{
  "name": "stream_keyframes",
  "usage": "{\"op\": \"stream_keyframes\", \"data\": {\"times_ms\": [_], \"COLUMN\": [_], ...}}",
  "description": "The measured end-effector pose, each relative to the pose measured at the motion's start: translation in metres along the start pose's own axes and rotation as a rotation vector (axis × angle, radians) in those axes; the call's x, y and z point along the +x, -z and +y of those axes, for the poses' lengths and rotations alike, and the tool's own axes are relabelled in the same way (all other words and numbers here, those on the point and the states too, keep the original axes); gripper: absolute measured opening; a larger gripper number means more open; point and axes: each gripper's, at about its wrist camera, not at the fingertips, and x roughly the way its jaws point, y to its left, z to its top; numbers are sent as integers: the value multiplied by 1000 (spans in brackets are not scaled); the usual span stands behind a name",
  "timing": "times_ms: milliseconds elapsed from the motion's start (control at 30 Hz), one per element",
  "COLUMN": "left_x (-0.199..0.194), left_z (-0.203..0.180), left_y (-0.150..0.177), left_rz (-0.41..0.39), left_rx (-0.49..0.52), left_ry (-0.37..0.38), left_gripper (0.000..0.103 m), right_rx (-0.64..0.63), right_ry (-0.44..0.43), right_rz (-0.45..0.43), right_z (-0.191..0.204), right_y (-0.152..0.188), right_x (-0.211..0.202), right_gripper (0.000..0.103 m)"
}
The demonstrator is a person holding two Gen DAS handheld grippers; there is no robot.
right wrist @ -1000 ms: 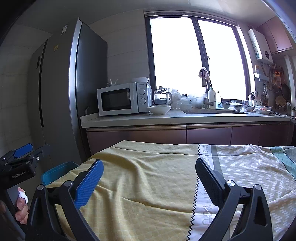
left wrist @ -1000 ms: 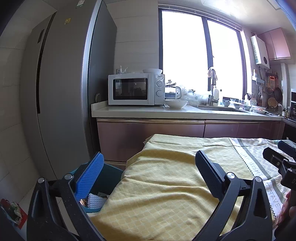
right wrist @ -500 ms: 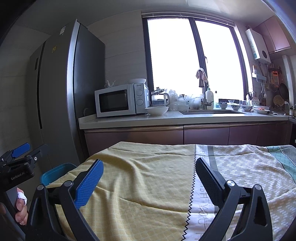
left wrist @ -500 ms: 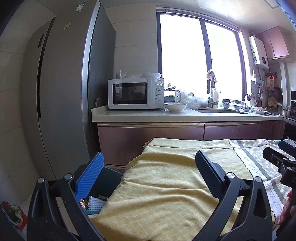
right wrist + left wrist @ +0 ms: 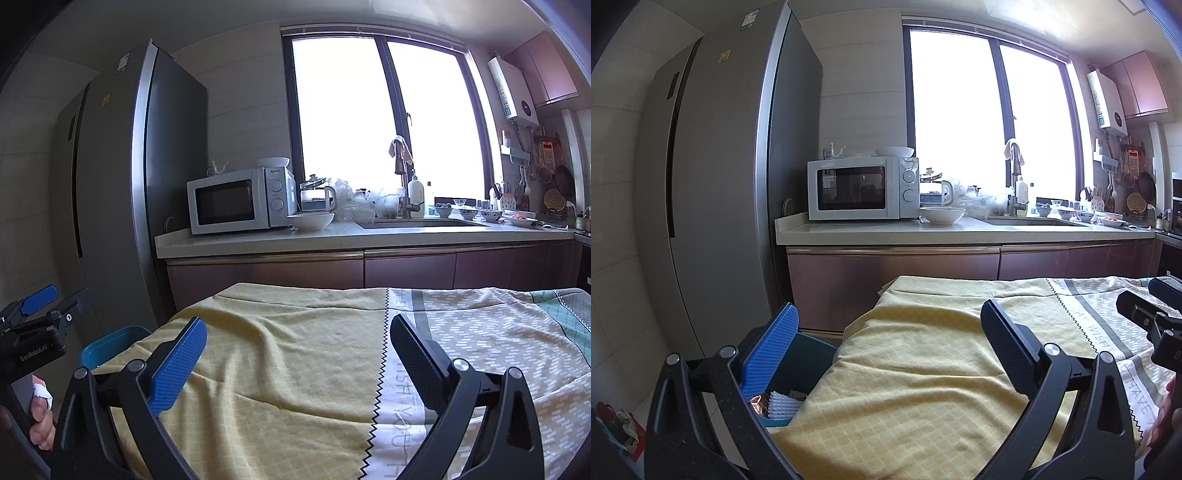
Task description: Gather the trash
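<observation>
Left tool point(image 5: 888, 345) & right tool point(image 5: 297, 354) both w/ fingers spread apart, nothing held, hovering over yellow tablecloth point(image 5: 295, 369) on the table. Just past the cloth's left edge, low by the floor: teal bin point(image 5: 809, 354), trash inside it – white foam net point(image 5: 783, 406) + shiny wrapper point(image 5: 757, 400). Further back: microwave point(image 5: 862, 188), white bowl point(image 5: 942, 215), fridge point(image 5: 716, 184), window point(image 5: 990, 122)

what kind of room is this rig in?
A home kitchen, most likely: tall fridge, microwave on the counter, sink tap under the window. A cloth-covered table sits in front.
</observation>
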Motion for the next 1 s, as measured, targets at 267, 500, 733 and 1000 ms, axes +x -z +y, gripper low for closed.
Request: {"op": "stream_keyframes", "data": {"times_ms": [267, 500, 733, 1000], "left_x": [0, 0, -2, 0], "left_z": [0, -1, -3, -3], "left_y": [1, 0, 1, 0], "left_rz": [0, -1, -2, 1], "left_rx": [1, 3, 7, 10], "left_ry": [-1, -4, -4, -3], "left_gripper": [97, 97, 97, 97], "right_rx": [9, 13, 14, 15], "right_ry": [2, 2, 6, 7], "right_rz": [0, -1, -3, -1], "right_z": [-3, -5, -5, -5], "right_y": [0, 0, 0, -1], "right_x": [0, 2, 1, 2], "right_gripper": [96, 96, 96, 96]}}
